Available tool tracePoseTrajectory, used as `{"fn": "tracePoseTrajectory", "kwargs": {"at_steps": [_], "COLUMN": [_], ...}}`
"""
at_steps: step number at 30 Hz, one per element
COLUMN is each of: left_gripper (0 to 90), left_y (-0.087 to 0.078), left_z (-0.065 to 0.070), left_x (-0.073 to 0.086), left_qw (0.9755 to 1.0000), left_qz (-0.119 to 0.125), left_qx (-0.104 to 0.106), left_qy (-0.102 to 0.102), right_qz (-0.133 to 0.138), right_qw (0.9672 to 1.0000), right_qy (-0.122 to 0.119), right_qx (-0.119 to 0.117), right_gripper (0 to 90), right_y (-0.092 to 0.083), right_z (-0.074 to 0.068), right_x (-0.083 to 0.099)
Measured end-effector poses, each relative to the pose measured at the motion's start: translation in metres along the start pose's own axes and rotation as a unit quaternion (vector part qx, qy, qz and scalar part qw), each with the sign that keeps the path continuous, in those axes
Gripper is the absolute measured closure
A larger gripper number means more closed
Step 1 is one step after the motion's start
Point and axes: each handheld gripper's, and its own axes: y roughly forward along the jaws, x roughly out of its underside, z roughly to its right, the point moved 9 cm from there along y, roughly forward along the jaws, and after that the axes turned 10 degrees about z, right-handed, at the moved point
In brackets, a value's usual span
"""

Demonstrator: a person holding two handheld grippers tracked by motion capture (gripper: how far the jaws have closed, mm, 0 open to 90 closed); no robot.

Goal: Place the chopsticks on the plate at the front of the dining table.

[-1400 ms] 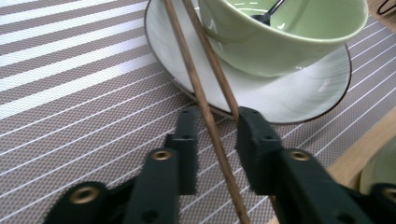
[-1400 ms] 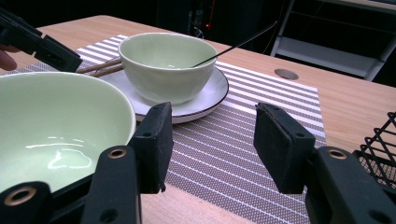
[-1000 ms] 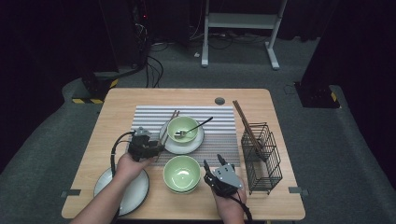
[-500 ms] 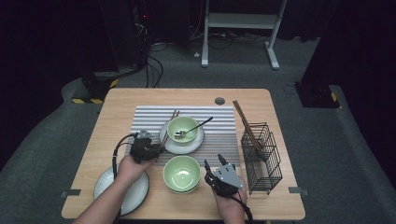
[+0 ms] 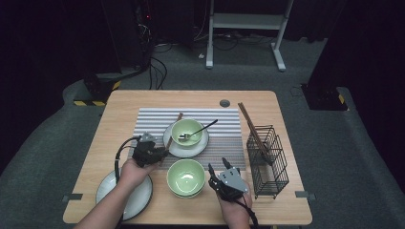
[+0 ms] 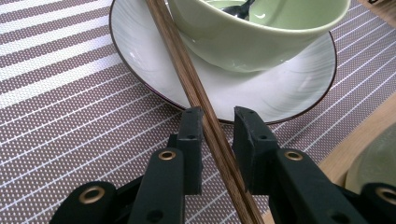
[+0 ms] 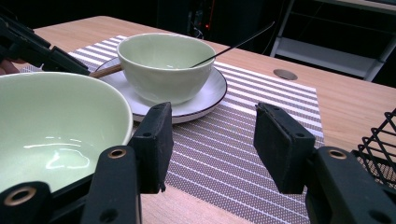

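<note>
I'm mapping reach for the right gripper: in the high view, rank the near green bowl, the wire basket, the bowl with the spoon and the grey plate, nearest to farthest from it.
From the right gripper:
1. Near green bowl, just to its left.
2. Wire basket, to its right, a little farther.
3. Bowl with the spoon, beyond it on the striped mat.
4. Grey plate, far left, under the person's left hand.

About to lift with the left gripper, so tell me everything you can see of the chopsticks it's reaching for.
The chopsticks are a pair of dark brown sticks, wood by the look, lying side by side. They rest slanted across the rim of the white plate, close beside the green bowl, their near ends over the striped mat. The left gripper straddles them; its fingers have just been closing, a gap visible on one side.
</note>
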Motion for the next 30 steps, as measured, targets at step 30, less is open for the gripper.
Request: {"fn": "tracePoseTrajectory", "kwargs": {"at_steps": [30], "left_gripper": [73.0], "left_y": [-0.004], "left_z": [-0.013], "left_x": [0.011], "left_qw": [0.999], "left_qz": [-0.024], "left_qx": [-0.038], "left_qy": [0.009], "right_qz": [0.0], "right_qw": [1.0], "right_qy": [-0.001], "right_qx": [0.001], "right_gripper": [47.0], "right_y": [-0.001], "right_z": [0.001], "right_x": [0.0]}}
